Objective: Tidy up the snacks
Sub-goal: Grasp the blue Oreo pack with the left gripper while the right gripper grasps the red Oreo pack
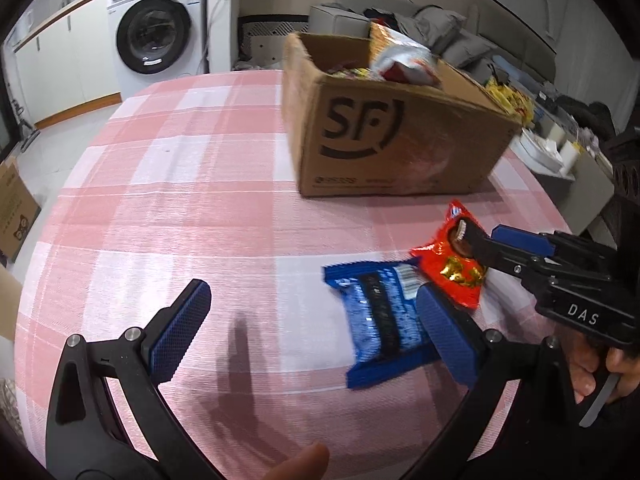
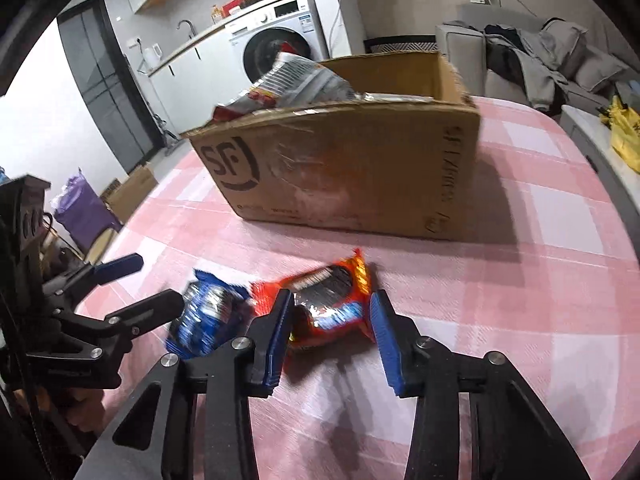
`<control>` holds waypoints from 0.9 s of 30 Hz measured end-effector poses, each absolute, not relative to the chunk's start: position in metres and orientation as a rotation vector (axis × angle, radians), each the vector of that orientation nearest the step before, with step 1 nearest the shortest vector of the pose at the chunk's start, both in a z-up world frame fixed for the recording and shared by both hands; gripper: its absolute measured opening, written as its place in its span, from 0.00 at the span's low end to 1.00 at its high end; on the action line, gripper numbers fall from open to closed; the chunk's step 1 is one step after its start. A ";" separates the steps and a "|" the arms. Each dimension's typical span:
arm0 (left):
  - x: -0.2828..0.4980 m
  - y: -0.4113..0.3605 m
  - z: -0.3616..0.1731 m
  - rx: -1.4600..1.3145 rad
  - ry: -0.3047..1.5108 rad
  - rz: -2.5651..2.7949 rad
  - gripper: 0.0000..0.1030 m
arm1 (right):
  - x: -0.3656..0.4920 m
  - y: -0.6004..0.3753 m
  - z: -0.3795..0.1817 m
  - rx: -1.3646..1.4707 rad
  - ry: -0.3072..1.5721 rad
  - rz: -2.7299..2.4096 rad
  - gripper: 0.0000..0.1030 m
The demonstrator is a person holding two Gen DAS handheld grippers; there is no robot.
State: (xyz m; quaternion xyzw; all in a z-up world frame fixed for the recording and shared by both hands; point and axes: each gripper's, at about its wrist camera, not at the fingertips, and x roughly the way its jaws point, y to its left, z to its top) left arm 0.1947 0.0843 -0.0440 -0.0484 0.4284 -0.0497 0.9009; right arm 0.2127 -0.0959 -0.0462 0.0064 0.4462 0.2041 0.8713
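Note:
A blue snack packet (image 1: 380,316) (image 2: 208,316) and a red snack packet (image 1: 452,264) (image 2: 332,304) lie side by side on the pink checked tablecloth. My left gripper (image 1: 312,320) is open wide above the cloth, its right finger at the blue packet's edge. My right gripper (image 2: 330,336) is open with a finger on each side of the red packet; it also shows in the left wrist view (image 1: 486,240). A cardboard SF box (image 1: 396,128) (image 2: 352,168) stands behind, with snack bags sticking out of it.
The round table (image 1: 160,200) (image 2: 540,280) has bare cloth to the left of the packets. A washing machine (image 1: 156,28), a sofa with clothes (image 2: 540,56) and a cluttered side table (image 1: 552,140) stand beyond the table.

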 end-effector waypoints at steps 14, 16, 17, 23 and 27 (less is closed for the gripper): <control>0.205 0.072 -0.061 -0.113 0.949 -0.130 0.98 | 0.204 -0.091 -0.053 -0.084 0.969 0.495 0.77; 0.205 0.072 -0.061 -0.111 0.959 -0.146 0.95 | 0.206 -0.087 -0.055 -0.102 0.981 0.501 0.77; 0.205 0.071 -0.061 -0.113 0.964 -0.159 0.93 | 0.206 -0.087 -0.055 -0.111 0.983 0.501 0.77; 0.203 0.068 -0.060 -0.099 0.967 -0.223 0.78 | 0.210 -0.100 -0.051 -0.090 0.980 0.489 0.77; 0.201 0.064 -0.058 -0.091 0.973 -0.253 0.76 | 0.211 -0.105 -0.048 -0.091 0.983 0.490 0.77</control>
